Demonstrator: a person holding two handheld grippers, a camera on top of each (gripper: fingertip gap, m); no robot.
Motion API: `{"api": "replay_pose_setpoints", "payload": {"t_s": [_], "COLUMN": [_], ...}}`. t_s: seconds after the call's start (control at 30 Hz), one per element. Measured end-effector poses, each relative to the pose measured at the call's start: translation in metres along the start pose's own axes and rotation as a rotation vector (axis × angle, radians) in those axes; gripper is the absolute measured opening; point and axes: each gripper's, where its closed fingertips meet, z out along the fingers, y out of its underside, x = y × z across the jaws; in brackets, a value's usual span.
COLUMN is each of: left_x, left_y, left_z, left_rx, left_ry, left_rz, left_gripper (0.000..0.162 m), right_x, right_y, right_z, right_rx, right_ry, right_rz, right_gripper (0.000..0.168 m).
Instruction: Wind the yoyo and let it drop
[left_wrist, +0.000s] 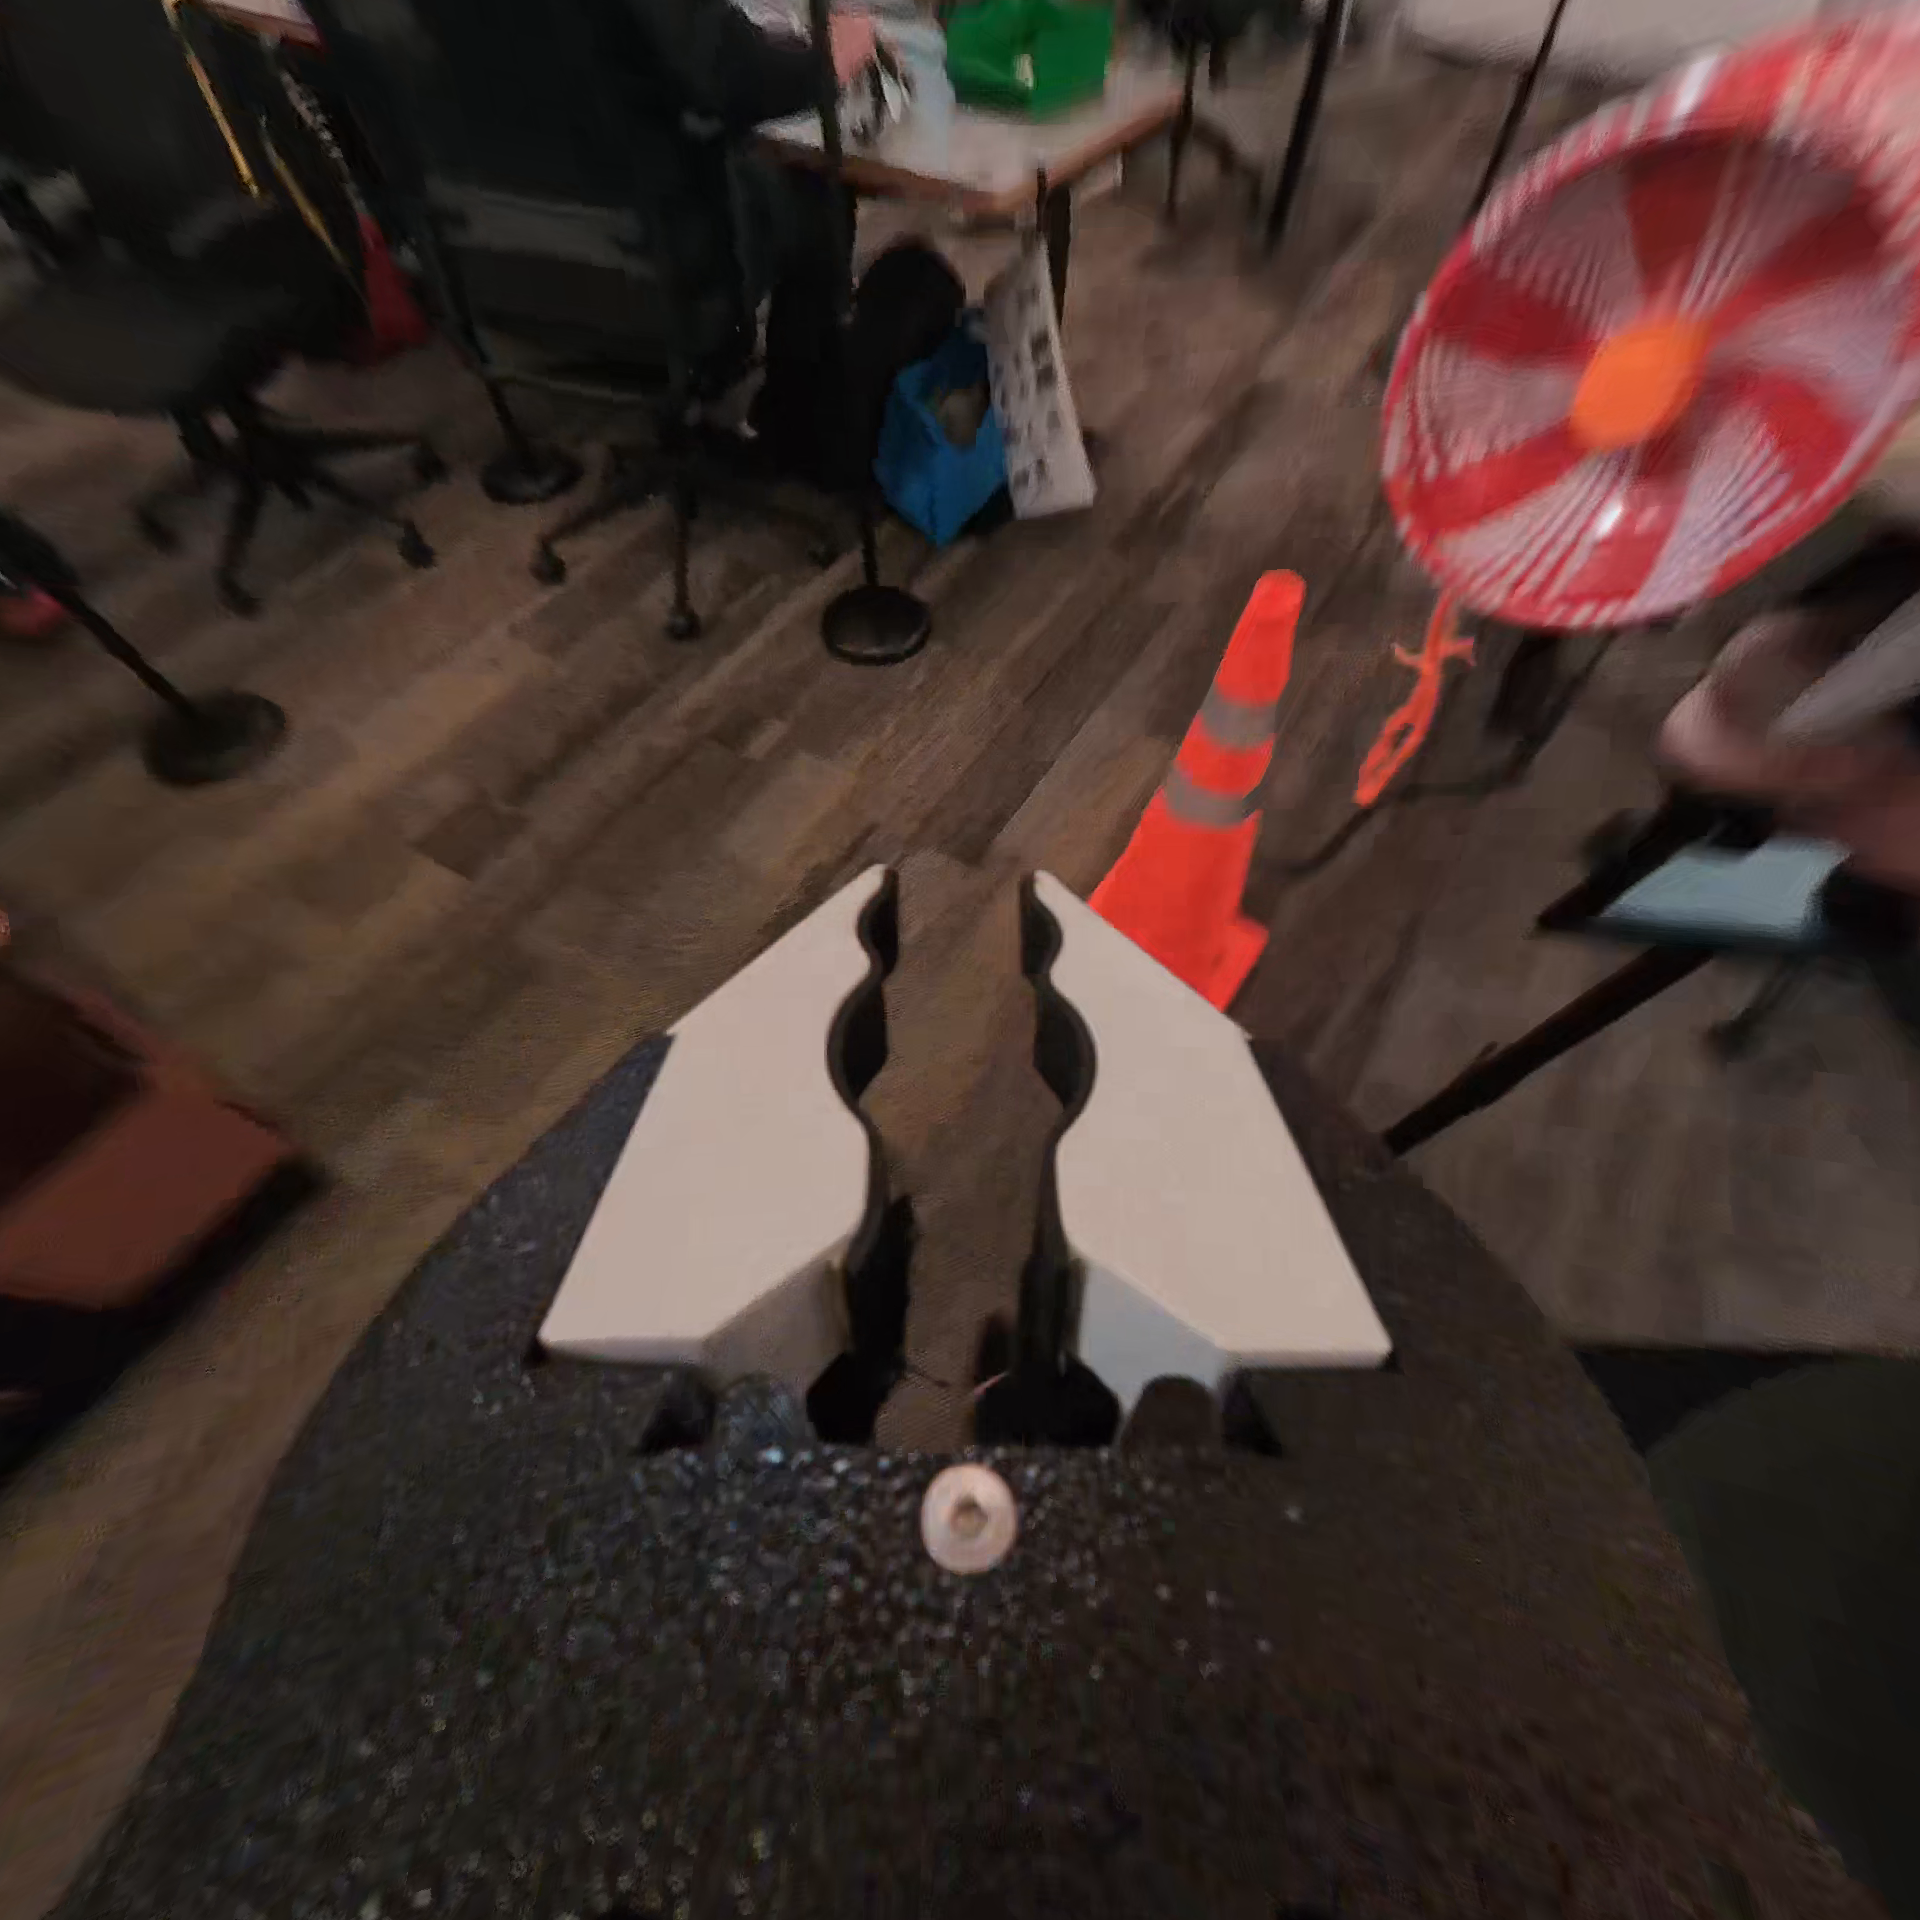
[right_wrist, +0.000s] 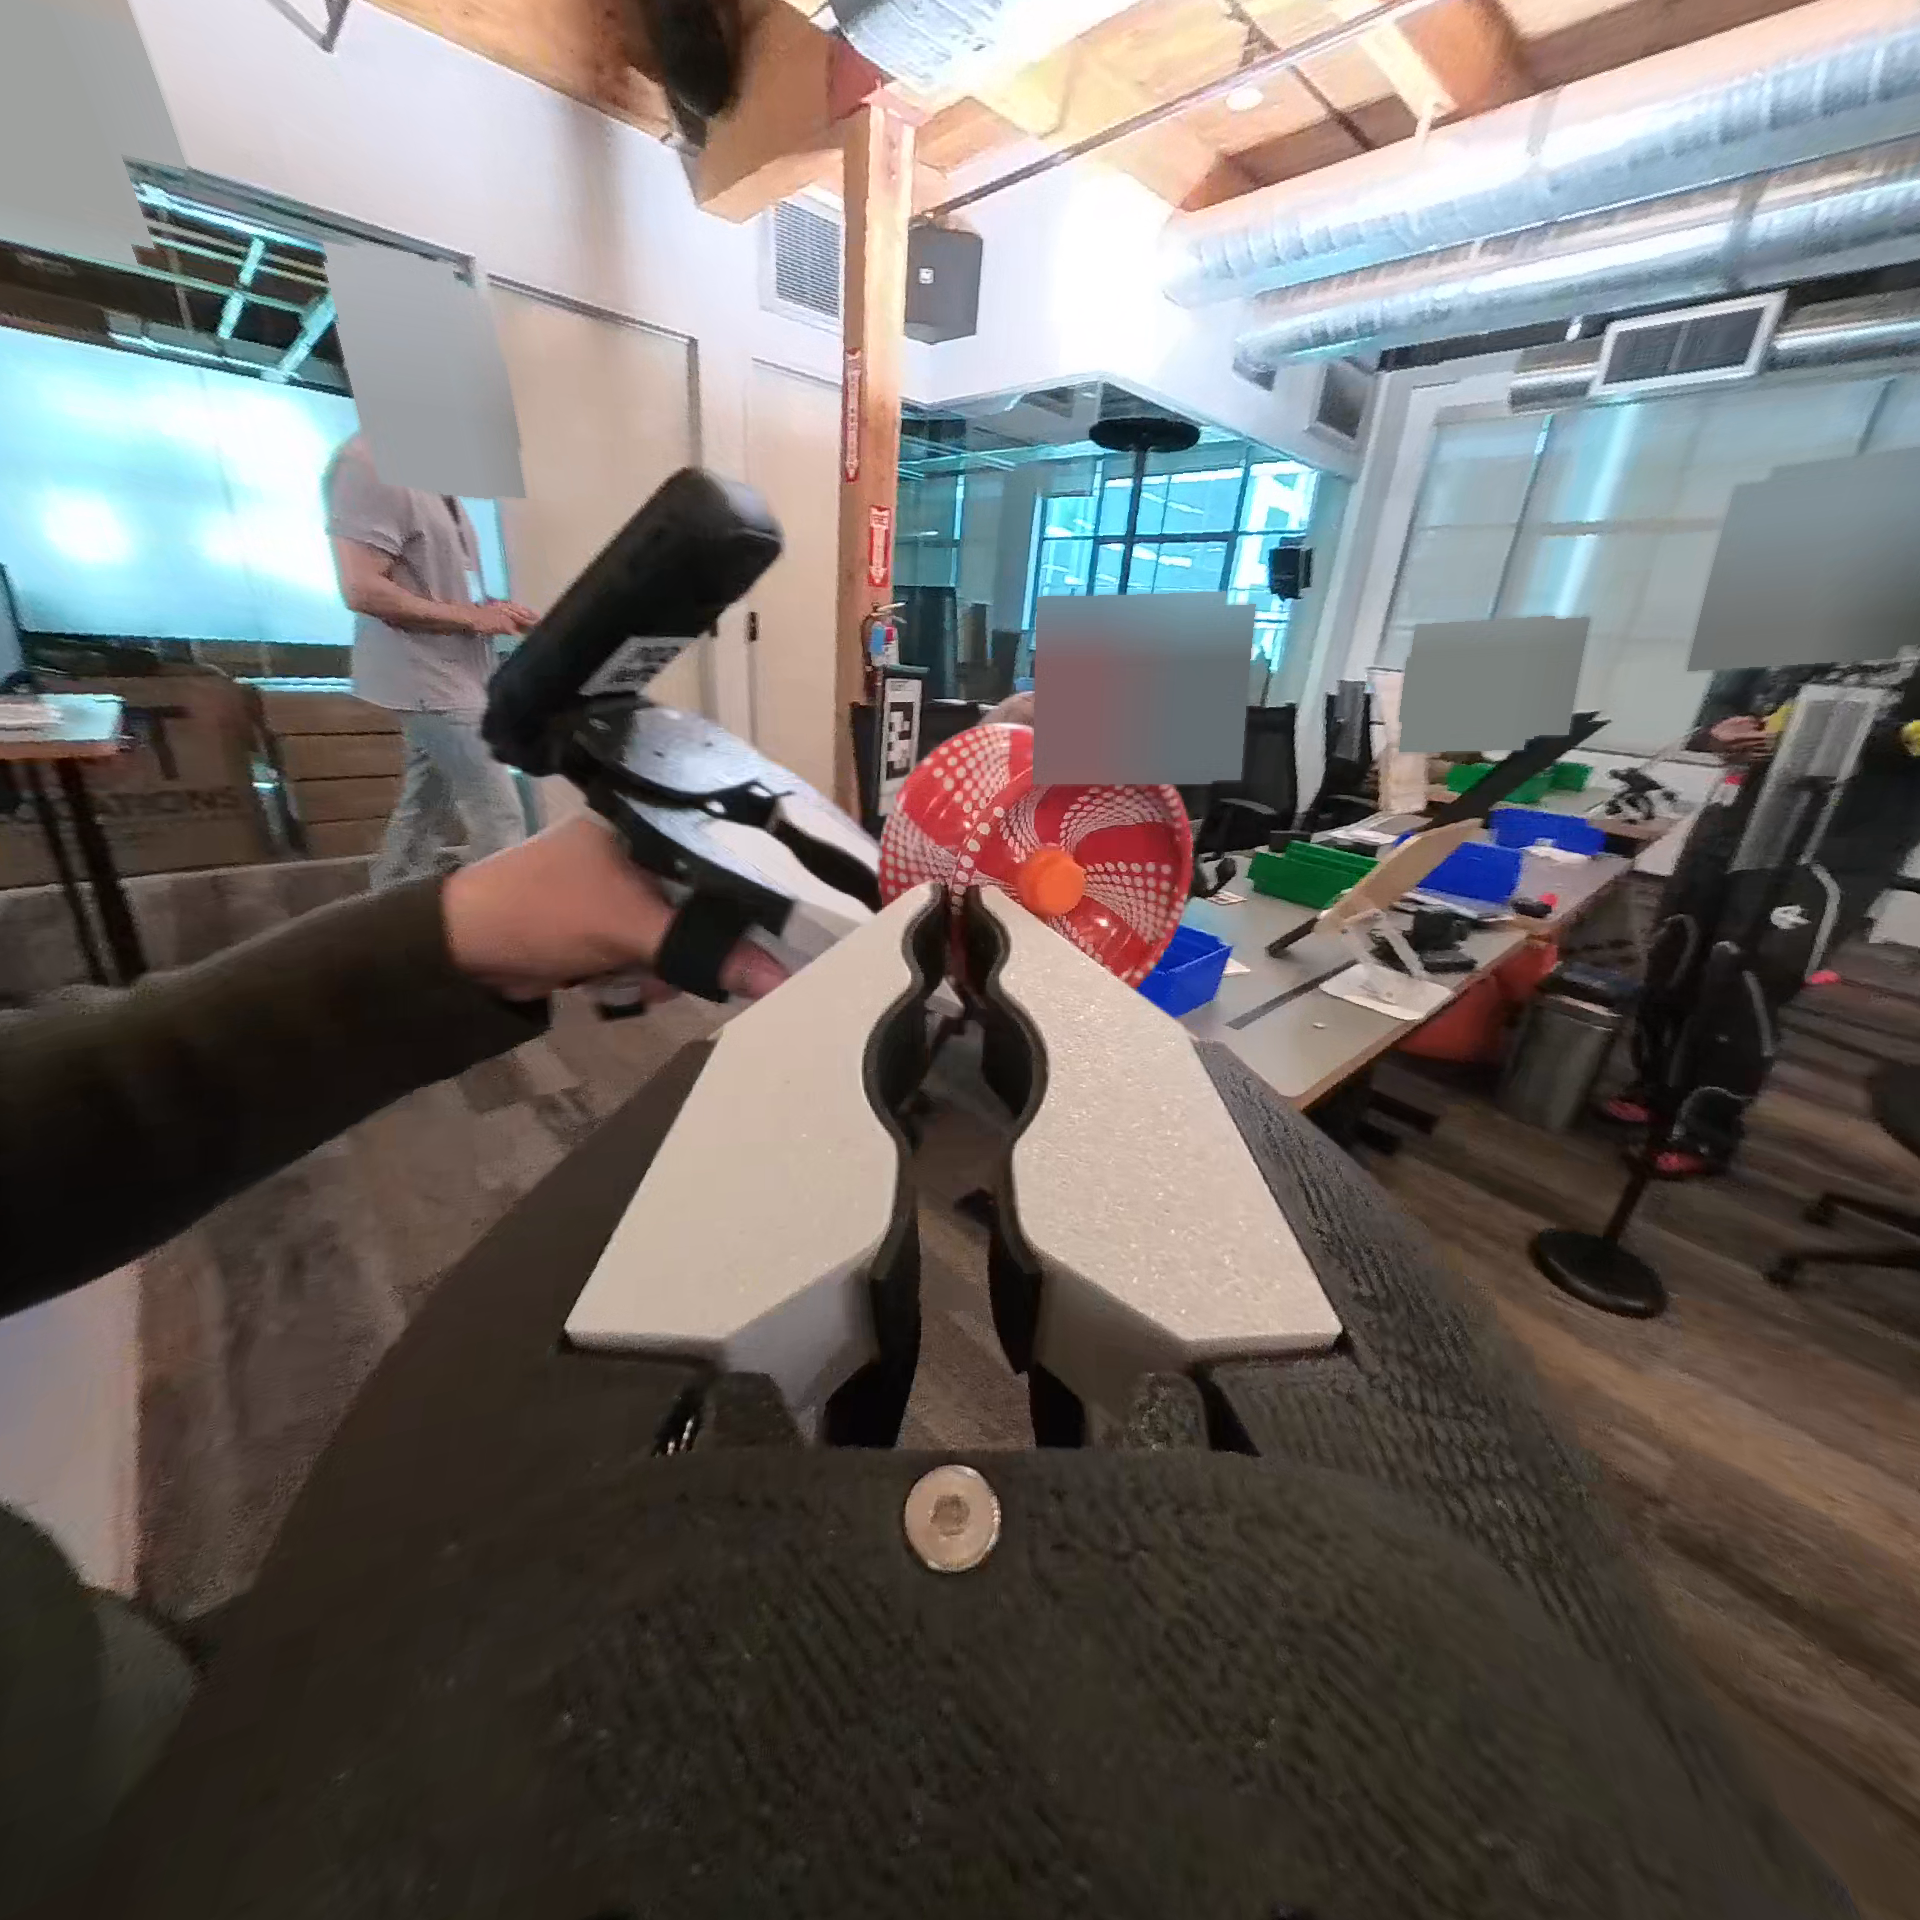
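Right claw (right_wrist: 958, 902) pinching yoyo (right_wrist: 1039, 847) at its rim | left claw (left_wrist: 958, 883) gaping narrowly, empty | yoyo seeming light, slick (grip string (left_wrist: 1413, 717)).

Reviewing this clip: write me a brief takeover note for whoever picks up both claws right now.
Right claw: shut on the red-and-white swirl-patterned plastic yoyo with an orange hub, gripped at its rim and held up in the air.
Left claw: open, empty, pointing down at the wood floor beside the yoyo.
Orange string: its looped end dangles loose below the yoyo; how much is wound cannot be told.
Left: finish any winding, hold the string loop, release the yoyo to drop.
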Motion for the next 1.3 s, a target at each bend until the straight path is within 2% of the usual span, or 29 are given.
{"api": "replay_pose_setpoints", "payload": {"t_s": [0.13, 0.2, 0.3, 0.47, 0.6, 0.7, 0.8, 0.87, 1.03, 1.17, 1.3], "left_x": [0.018, 0.037, 0.057, 0.058, 0.05, 0.035, 0.026, 0.021, 0.002, 0.0, 0.0], "left_y": [-0.033, -0.051, -0.067, -0.083, -0.084, -0.076, -0.075, -0.077, -0.09, -0.095, -0.093], "left_z": [-0.022, -0.03, -0.036, -0.033, -0.033, -0.033, -0.042, -0.051, -0.092, -0.115, -0.127], "left_rx": [0.24, 0.313, 0.339, 0.302, 0.264, 0.239, 0.255, 0.295, 0.437, 0.528, 0.57], "left_ry": [0.182, 0.298, 0.383, 0.311, 0.25, 0.156, 0.092, 0.049, -0.01, 0.102, 0.184], "left_rz": [-0.287, -0.345, -0.351, -0.278, -0.256, -0.234, -0.179, -0.144, -0.139, -0.217, -0.258], "left_gripper": [0.059, 0.102, 0.114, 0.107, 0.071, 0.044, 0.038, 0.036, 0.032, 0.032, 0.032], "right_x": [0.005, 0.004, -0.004, -0.021, -0.033, -0.043, -0.047, -0.05, -0.05, -0.045, -0.044], "right_y": [0.01, 0.013, 0.018, 0.02, 0.019, 0.02, 0.024, 0.02, -0.012, -0.009, -0.001], "right_z": [0.014, 0.021, 0.034, 0.056, 0.067, 0.074, 0.083, 0.087, 0.081, 0.087, 0.093], "right_rx": [-0.009, -0.007, -0.001, -0.001, 0.0, 0.003, -0.01, 0.014, 0.208, 0.208, 0.173], "right_ry": [0.057, 0.075, 0.096, 0.114, 0.146, 0.153, 0.174, 0.157, 0.097, 0.018, -0.008], "right_rz": [-0.094, -0.151, -0.273, -0.543, -0.799, -0.919, -0.969, -0.864, -0.447, -0.116, 0.006], "right_gripper": [0.0, 0.0, 0.001, 0.001, 0.001, 0.001, 0.001, 0.002, 0.021, 0.032, 0.035]}}
